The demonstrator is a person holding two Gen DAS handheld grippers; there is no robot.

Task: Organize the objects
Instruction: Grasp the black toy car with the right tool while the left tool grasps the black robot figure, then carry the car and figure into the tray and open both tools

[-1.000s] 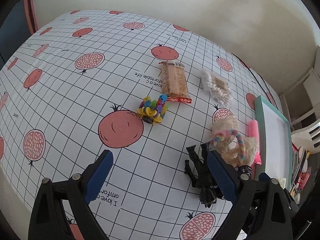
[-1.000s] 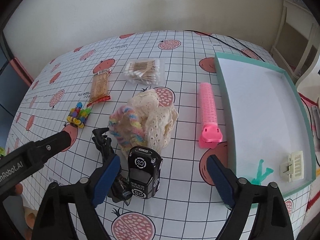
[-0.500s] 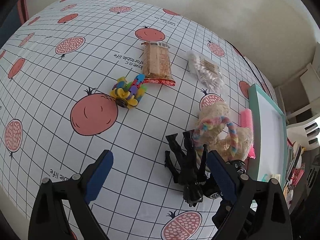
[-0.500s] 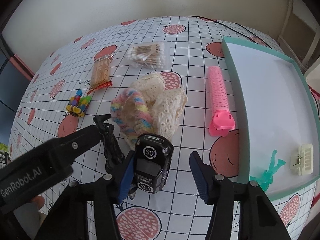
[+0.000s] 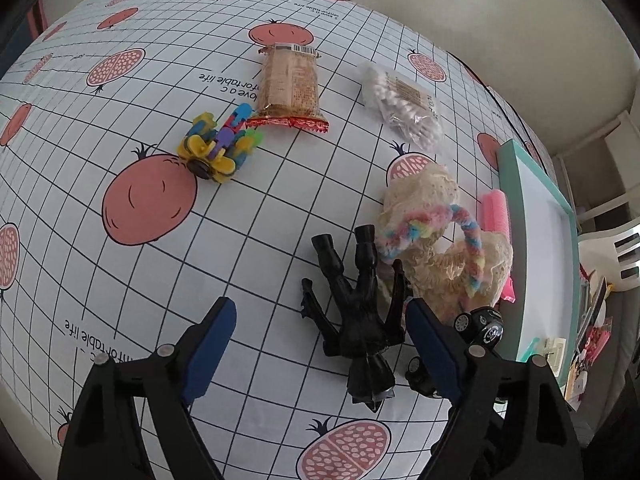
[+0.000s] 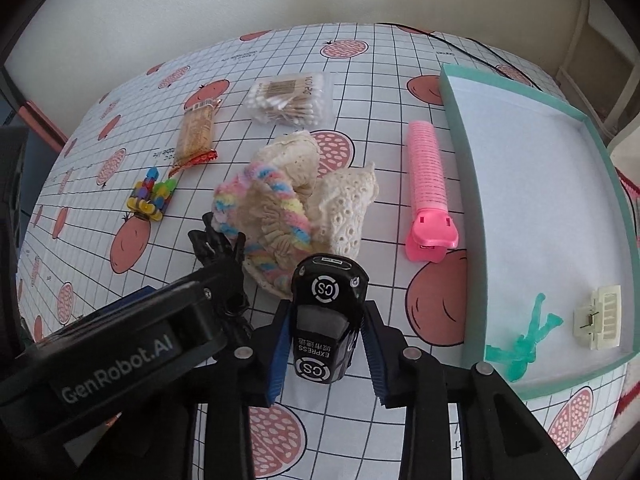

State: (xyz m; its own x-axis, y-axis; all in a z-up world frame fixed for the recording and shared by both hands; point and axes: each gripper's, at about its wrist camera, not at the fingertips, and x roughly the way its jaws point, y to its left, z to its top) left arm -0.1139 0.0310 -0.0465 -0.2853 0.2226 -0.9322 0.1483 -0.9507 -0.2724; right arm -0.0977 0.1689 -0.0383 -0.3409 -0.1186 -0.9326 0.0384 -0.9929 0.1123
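A black toy car (image 6: 328,288) marked "CS" sits on the tablecloth with my right gripper (image 6: 326,307) shut on its sides. In the left wrist view the car (image 5: 482,324) peeks out behind my right-hand finger. My left gripper (image 5: 320,305) hovers open over a black action figure (image 5: 358,316), which lies between its fingers, nearer the right one. In the right wrist view the figure (image 6: 216,242) is partly hidden by the left gripper's body. A teal tray (image 6: 460,128) stands at the right, holding a green figure (image 6: 524,344) and a cream clip (image 6: 598,316).
A cream lace cloth (image 6: 340,204) with a rainbow scrunchie (image 6: 280,200) lies just beyond the car. A pink hair roller (image 6: 426,172) lies beside the tray. Further back are cotton swabs (image 6: 288,98), a snack bar (image 6: 196,134) and a colourful block toy (image 6: 150,198).
My right gripper moved forward and closed its fingers onto the toy car. My left gripper moved right and closer, bringing the black figure between its open fingers.
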